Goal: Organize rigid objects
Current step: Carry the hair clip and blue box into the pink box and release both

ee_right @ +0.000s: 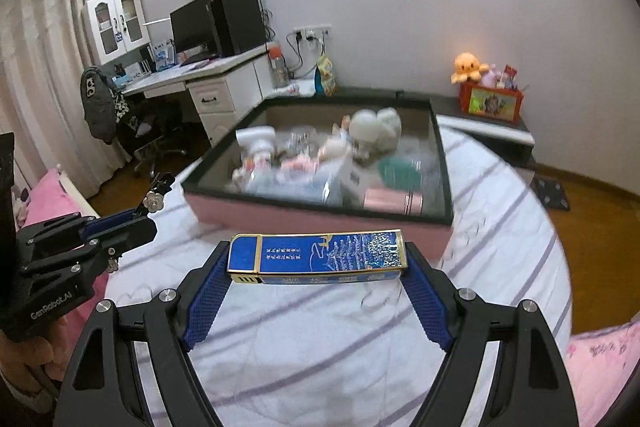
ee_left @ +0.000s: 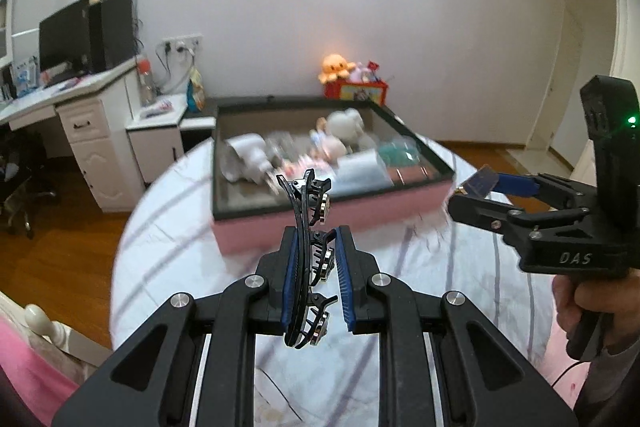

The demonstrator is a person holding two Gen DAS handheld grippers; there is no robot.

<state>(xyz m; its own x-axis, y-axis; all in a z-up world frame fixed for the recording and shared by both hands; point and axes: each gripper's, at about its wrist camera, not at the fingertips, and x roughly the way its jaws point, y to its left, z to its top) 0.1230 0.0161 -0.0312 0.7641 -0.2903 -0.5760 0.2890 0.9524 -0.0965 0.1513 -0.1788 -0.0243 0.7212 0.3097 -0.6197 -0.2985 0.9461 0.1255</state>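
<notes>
My left gripper (ee_left: 316, 247) is shut on a black hair clip (ee_left: 310, 259) with metal flower studs, held upright above the bed; it also shows in the right wrist view (ee_right: 154, 197). My right gripper (ee_right: 318, 259) is shut on a flat blue and gold box (ee_right: 318, 257), held crosswise by its ends; the box tip shows in the left wrist view (ee_left: 482, 183). Ahead of both lies a pink storage box with a dark rim (ee_left: 332, 223), (ee_right: 320, 219), holding several toys and small items.
The box rests on a white striped bed cover (ee_right: 320, 327). A white desk (ee_left: 88, 99) with a monitor stands to the left, a red toy box (ee_left: 356, 91) with an orange plush by the far wall. Wooden floor (ee_left: 60, 247) lies beside the bed.
</notes>
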